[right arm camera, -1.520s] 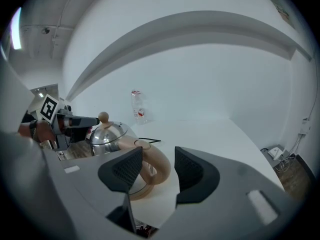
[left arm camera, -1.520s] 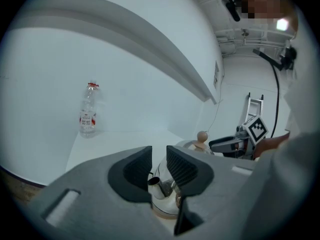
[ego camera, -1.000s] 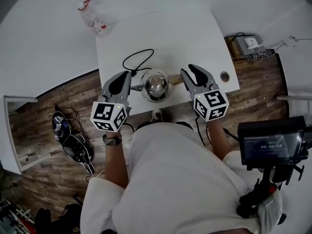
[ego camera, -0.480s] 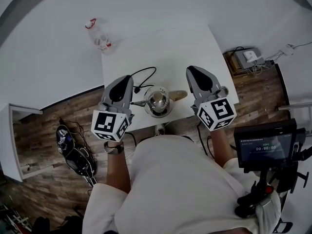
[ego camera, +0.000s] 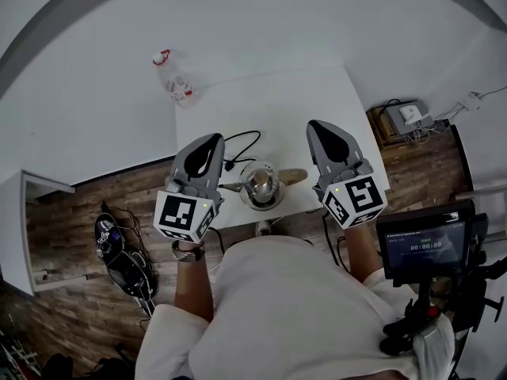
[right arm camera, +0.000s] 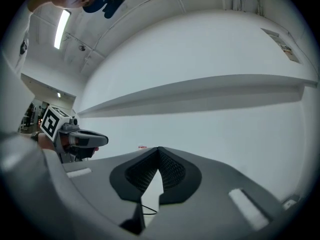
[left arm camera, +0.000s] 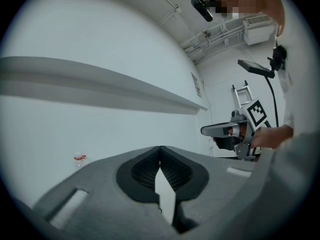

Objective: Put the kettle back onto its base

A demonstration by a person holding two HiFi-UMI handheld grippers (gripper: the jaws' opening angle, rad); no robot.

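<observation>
A shiny steel kettle [ego camera: 261, 185] with a wooden handle [ego camera: 290, 176] stands near the front edge of the white table [ego camera: 277, 105]. A black cord [ego camera: 240, 143] loops behind it. The kettle hides whatever is under it. My left gripper [ego camera: 213, 141] hangs above the table to the kettle's left, and my right gripper [ego camera: 318, 127] hangs to its right. Neither touches the kettle. In the left gripper view the left gripper [left arm camera: 160, 148] is shut with nothing in it. The right gripper [right arm camera: 159, 149] is shut and empty too. Both point level at the white wall.
A plastic bottle [ego camera: 175, 81] with a red cap stands at the table's far left corner. A screen on a stand [ego camera: 424, 241] is at my right. Bags and cables [ego camera: 119, 248] lie on the wooden floor to the left, and a box with plugs [ego camera: 404, 74] to the right.
Both grippers have risen from beside the kettle to well above the table. The right gripper's jaws have closed. The kettle has not moved.
</observation>
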